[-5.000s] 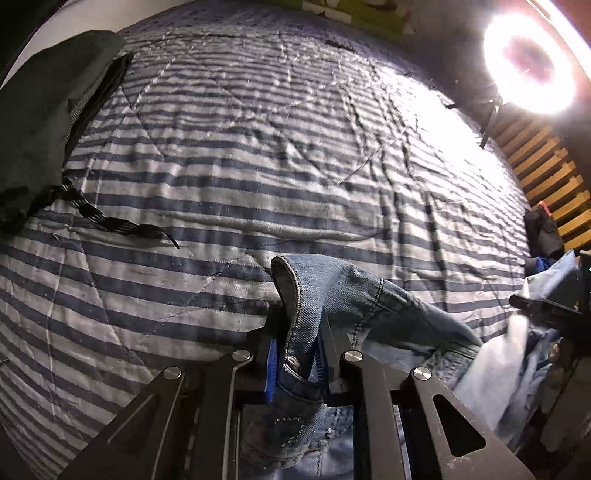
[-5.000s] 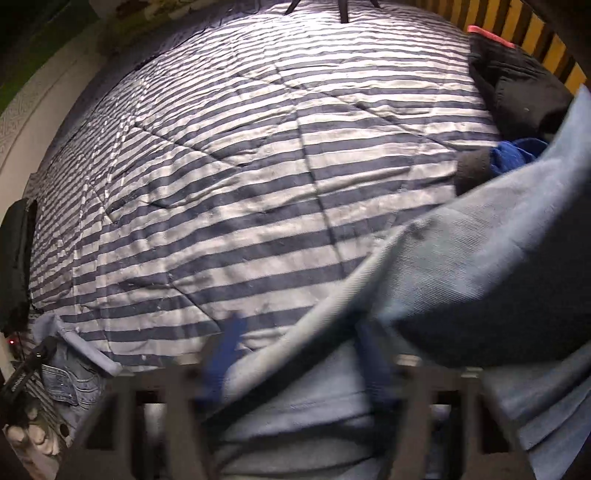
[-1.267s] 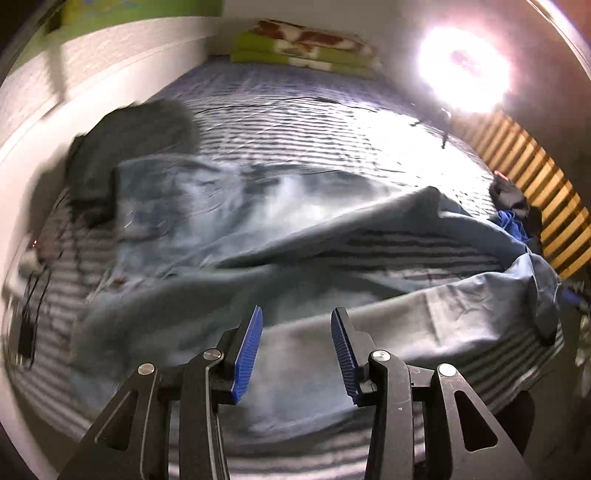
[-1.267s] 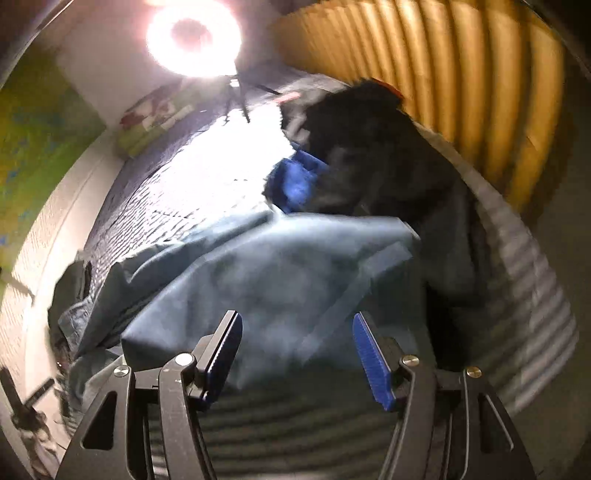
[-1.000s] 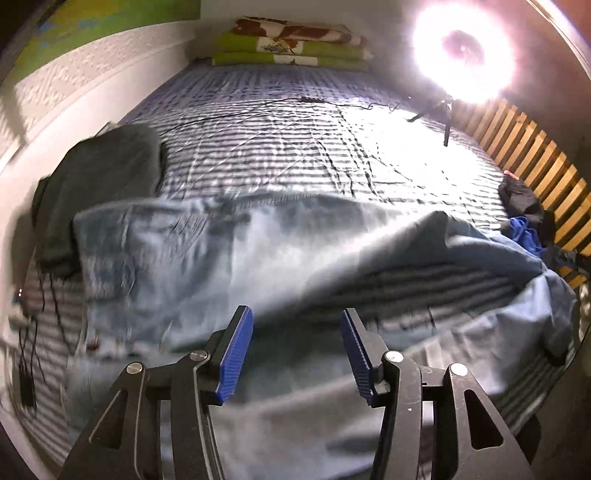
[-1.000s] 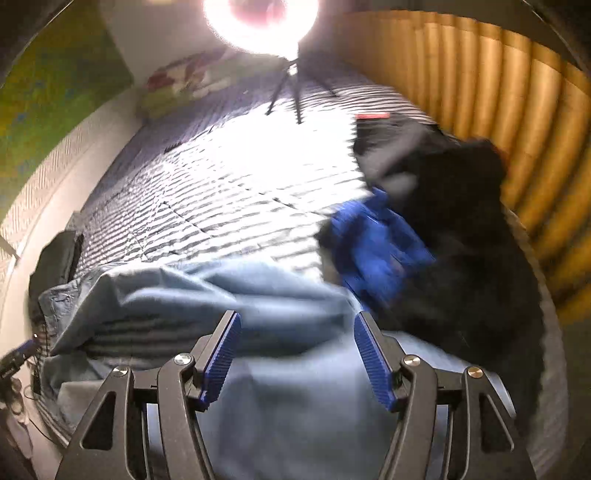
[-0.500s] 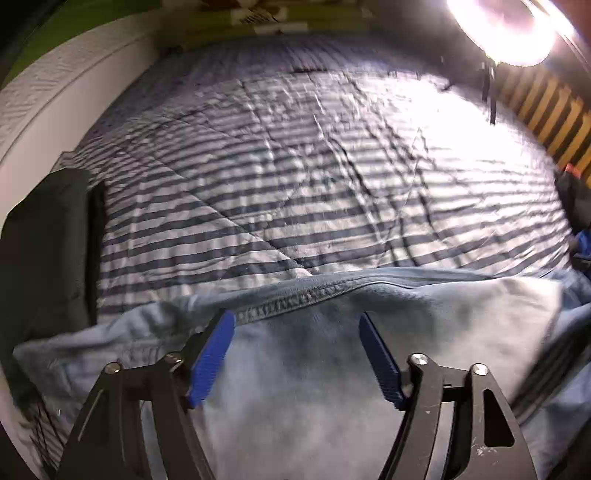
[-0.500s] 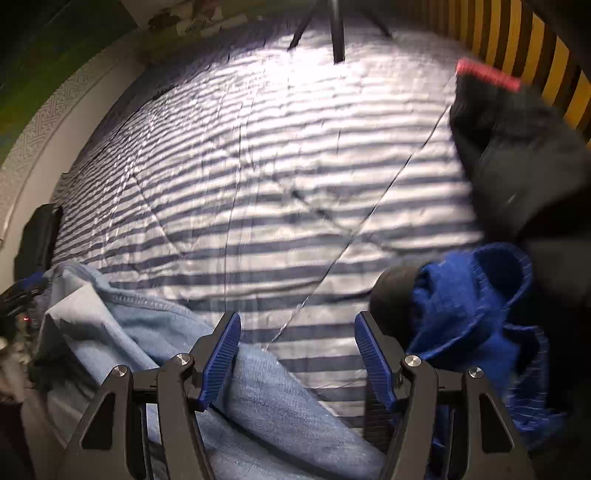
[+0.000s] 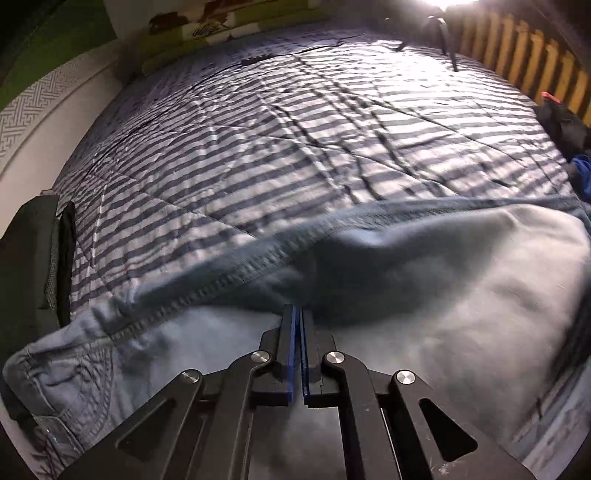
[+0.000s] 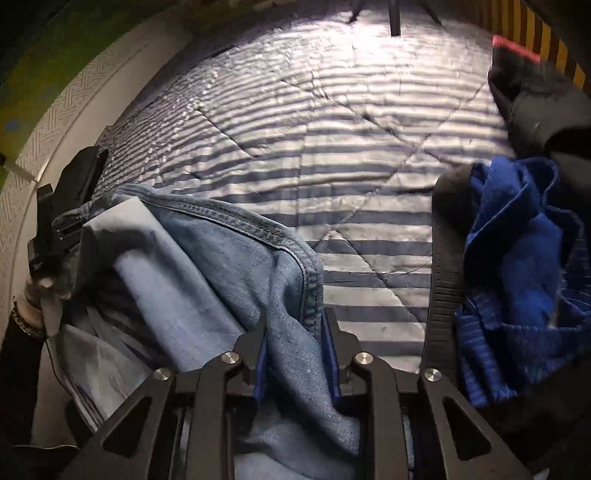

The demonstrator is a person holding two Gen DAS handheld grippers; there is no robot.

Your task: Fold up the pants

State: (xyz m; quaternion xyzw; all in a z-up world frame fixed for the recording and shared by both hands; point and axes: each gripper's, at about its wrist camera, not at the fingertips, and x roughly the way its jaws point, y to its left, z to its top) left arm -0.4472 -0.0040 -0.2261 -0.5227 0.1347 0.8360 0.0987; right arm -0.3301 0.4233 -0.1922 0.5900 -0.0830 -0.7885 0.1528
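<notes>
Light blue denim pants point(image 9: 443, 266) lie across the near part of a striped bedspread point(image 9: 295, 129), their stitched seam edge running from lower left to right. My left gripper point(image 9: 297, 314) is shut, its blue pads pinching a raised fold of the denim just under that seam. In the right wrist view the pants point(image 10: 229, 266) bunch at the left, and my right gripper point(image 10: 295, 332) is shut on a hemmed edge that passes between its pads. The left gripper tool point(image 10: 48, 236) and the hand point(image 10: 40, 291) holding it show at the far left.
A dark garment point(image 9: 29, 258) lies at the bed's left edge. On the right are a blue garment point(image 10: 517, 240) and a black one with a red trim point(image 10: 535, 99). Tripod legs point(image 9: 443, 33) and yellow slats point(image 9: 524, 51) stand at the back right. The quilt point(image 10: 332, 129) beyond is bare.
Half a second ago both grippers were open over the pants. Now both have come closer to the bed and shut on denim, the left on a fold, the right on a hem.
</notes>
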